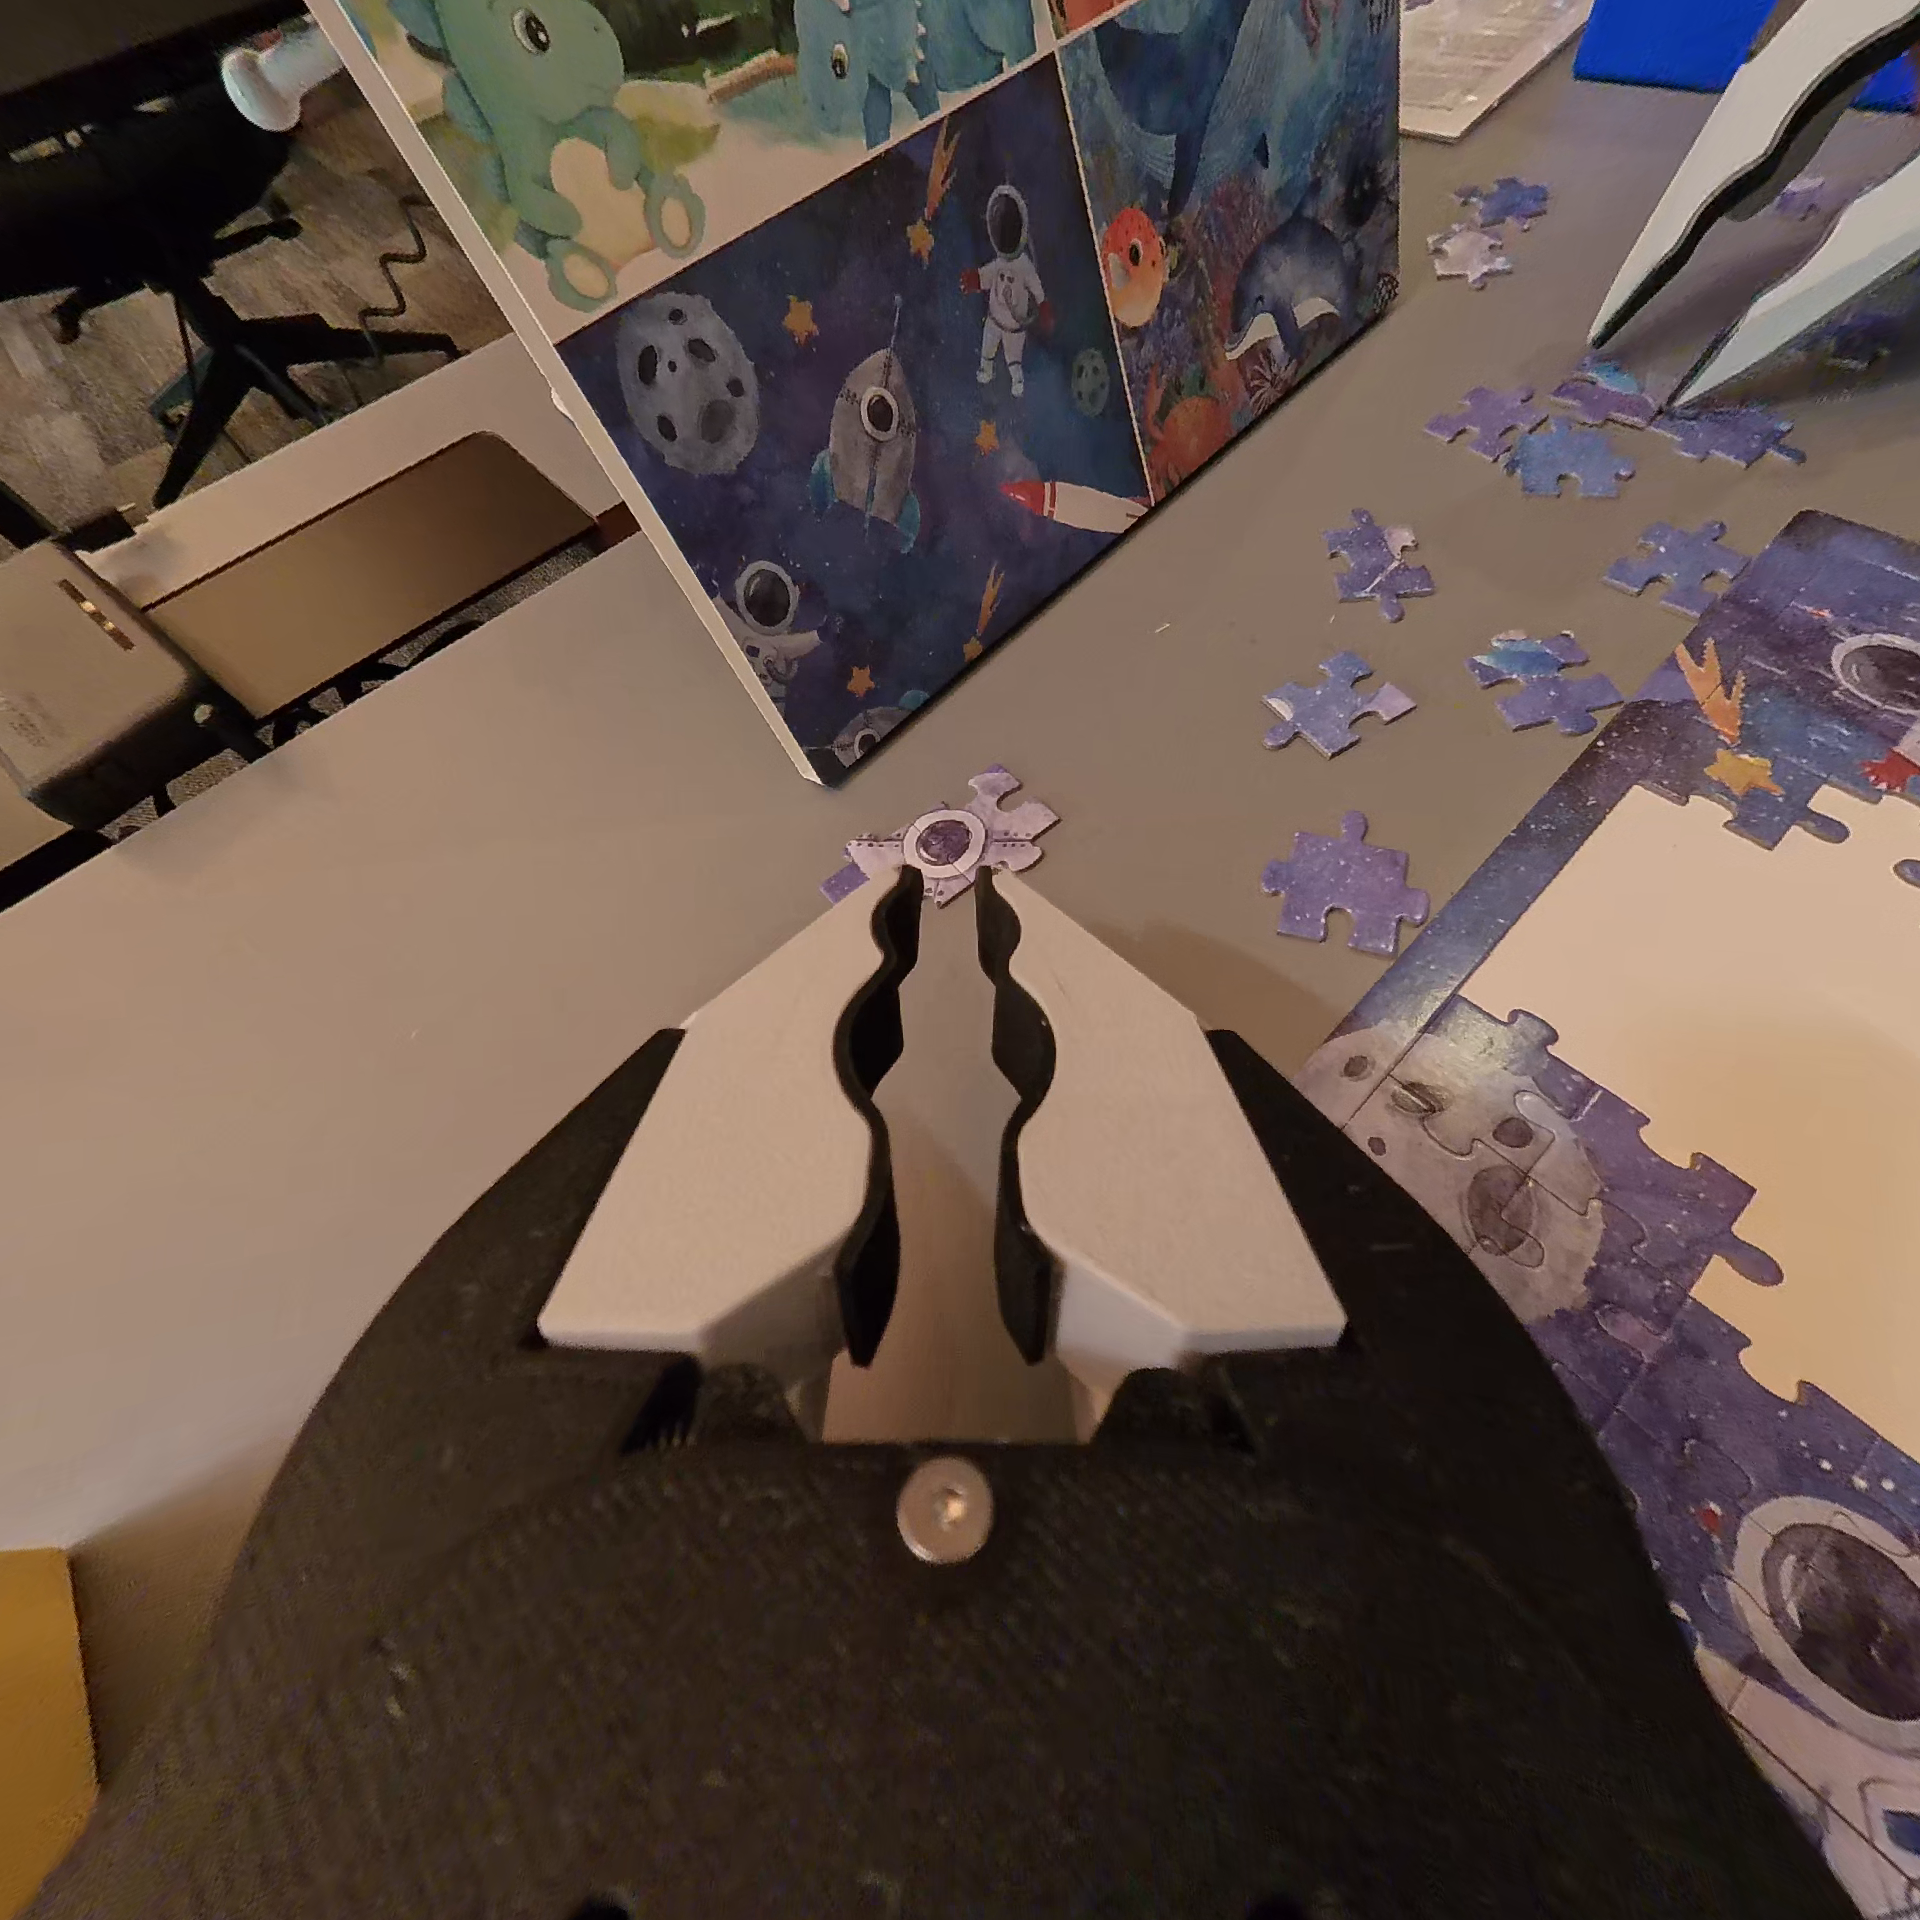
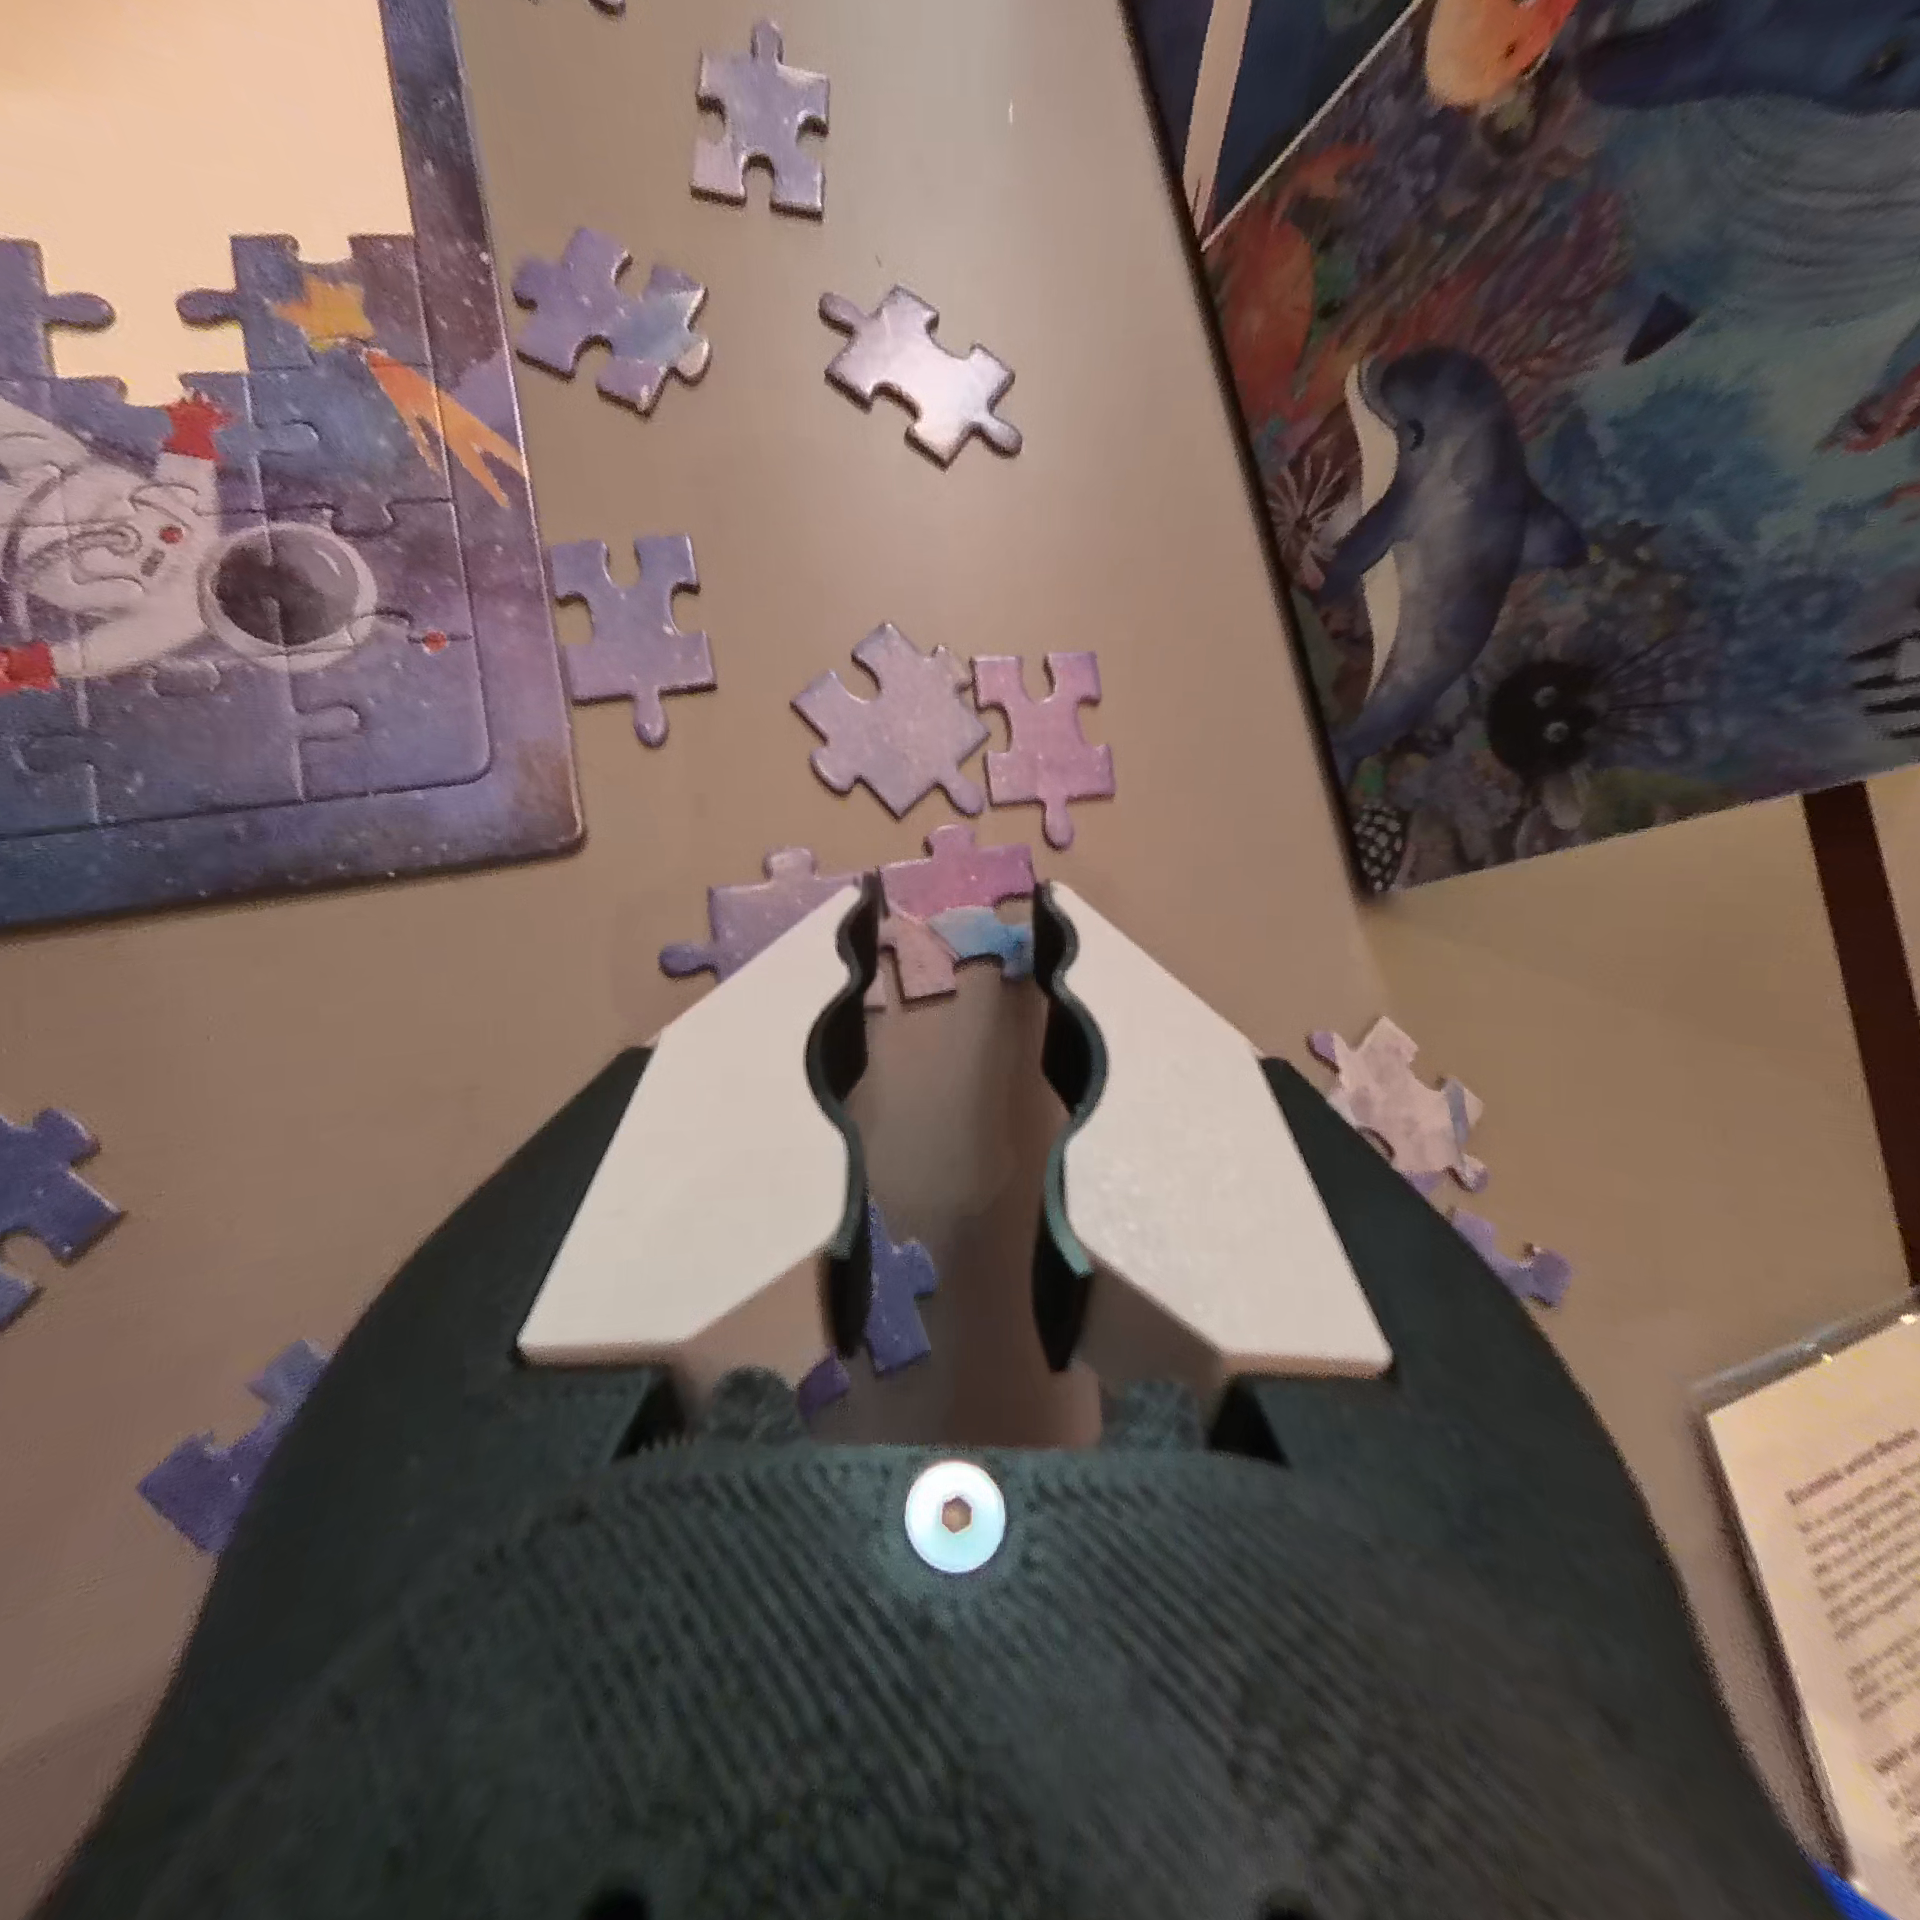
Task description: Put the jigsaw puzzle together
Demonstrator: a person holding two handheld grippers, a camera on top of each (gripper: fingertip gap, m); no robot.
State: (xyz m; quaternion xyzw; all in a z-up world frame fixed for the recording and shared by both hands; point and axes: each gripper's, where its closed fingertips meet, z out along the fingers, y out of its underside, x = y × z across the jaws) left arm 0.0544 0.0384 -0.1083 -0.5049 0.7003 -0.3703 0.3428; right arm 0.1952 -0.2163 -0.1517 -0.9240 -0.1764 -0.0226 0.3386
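Altogether, two claws are seen over a grey tabletop [image 1: 416,987] strewn with loose purple puzzle pieces, roughly a dozen in the right wrist view, beside one part-built puzzle [image 1: 1662,1195] and one upright picture box [image 1: 883,416]. The left claw [image 1: 948,883] is narrowly parted, its tips pinching the near tab of a pale piece with a round porthole [image 1: 943,840]. The right claw [image 2: 951,904] is wider, closed on a pink and blue piece [image 2: 961,904].

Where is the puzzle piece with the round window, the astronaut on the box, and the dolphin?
Round-window piece [image 1: 943,840], left wrist view, on its ring.
Astronaut [image 1: 1008,281], left wrist view, on his suit.
Dolphin [image 2: 1455,499], right wrist view, on its body.
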